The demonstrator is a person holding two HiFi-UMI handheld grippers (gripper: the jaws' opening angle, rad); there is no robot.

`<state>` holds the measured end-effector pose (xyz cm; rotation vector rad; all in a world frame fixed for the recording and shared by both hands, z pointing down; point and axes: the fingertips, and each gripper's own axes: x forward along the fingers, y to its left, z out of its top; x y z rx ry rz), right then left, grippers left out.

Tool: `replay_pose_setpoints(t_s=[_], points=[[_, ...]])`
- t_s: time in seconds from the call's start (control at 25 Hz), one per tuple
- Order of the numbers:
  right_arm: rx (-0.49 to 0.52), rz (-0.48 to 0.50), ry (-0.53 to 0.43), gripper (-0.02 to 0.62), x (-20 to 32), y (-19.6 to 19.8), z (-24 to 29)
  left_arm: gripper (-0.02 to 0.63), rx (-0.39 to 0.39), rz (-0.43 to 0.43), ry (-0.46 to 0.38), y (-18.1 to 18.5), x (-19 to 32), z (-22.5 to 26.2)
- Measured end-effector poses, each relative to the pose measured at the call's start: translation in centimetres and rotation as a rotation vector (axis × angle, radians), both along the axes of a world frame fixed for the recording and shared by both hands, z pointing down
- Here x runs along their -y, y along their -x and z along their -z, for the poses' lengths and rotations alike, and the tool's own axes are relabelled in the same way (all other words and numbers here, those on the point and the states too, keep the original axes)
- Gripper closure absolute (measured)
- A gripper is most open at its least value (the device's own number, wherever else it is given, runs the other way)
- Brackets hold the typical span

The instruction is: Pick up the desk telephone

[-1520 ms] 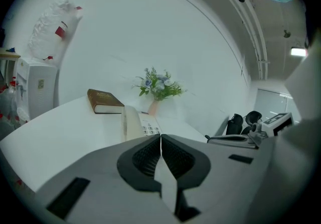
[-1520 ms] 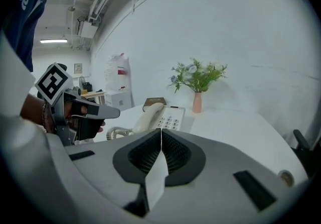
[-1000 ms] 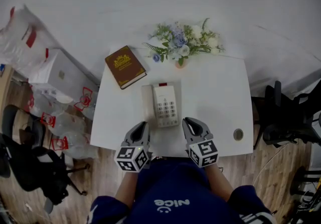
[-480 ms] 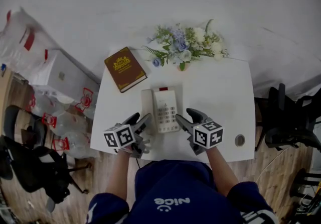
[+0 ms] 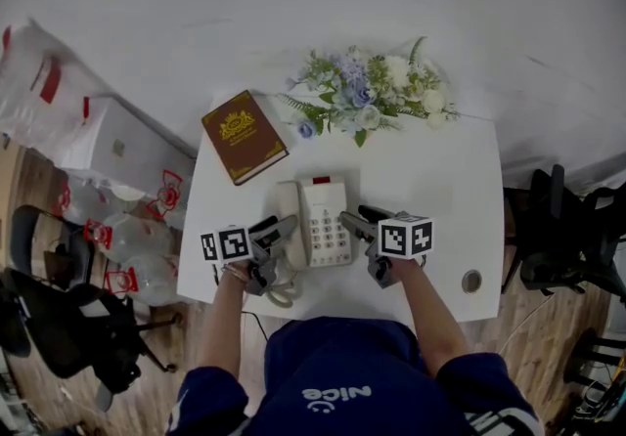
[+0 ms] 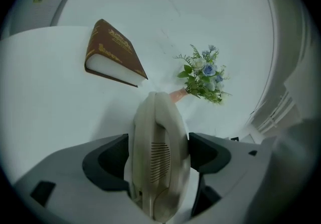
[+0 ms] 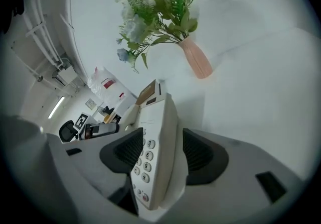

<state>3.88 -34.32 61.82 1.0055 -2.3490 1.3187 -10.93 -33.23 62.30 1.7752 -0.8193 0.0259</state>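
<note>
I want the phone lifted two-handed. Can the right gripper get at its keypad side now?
Likely yes: the right gripper has just been opening, and the phone already has its keypad side between the fingers, unpinched; nothing blocks it.

The white surface [image 5: 430,188] carries a brown book [image 5: 243,136] (far left corner), a desk telephone [image 5: 318,221] and a vase of flowers [image 5: 367,97].

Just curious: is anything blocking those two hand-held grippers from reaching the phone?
Nothing visible. Both sets of jaws have just been opening: the left hand-held gripper straddles the handset, the right hand-held gripper the telephone base.
</note>
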Motion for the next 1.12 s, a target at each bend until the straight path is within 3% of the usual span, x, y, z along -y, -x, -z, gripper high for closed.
replay_pose_setpoints(t_s=[0.2, 0.4, 0.56, 0.64, 0.76, 0.88, 1.12], points=[[0.016, 0.027, 0.071, 0.347, 0.6, 0.6, -1.5, 0.227, -0.081, -0.055, 0.041, -0.3, 0.0, -0.8], [0.108, 0.046, 0.157, 0.341, 0.3, 1.2, -2.0, 0.227, -0.192, -0.106, 0.080, -1.1, -0.2, -1.2], [0.131, 0.137, 0.217, 0.341, -0.5, 2.6, -2.2, 0.227, -0.262, -0.139, 0.093, -1.9, 0.1, -0.7], [0.114, 0.143, 0.235, 0.341, -0.6, 2.8, -2.6, 0.227, -0.255, -0.148, 0.090, -1.9, 0.1, -0.7], [0.122, 0.145, 0.252, 0.341, -0.5, 2.8, -2.6, 0.227, -0.180, -0.143, 0.102, -1.1, 0.0, -1.5], [0.118, 0.147, 0.254, 0.347, -0.6, 2.8, -2.6, 0.227, -0.173, -0.121, 0.132, -0.9, -0.2, -1.8], [0.112, 0.133, 0.226, 0.350, -0.6, 2.7, -2.5, 0.227, -0.189, -0.096, 0.069, -1.2, 0.0, -1.2]])
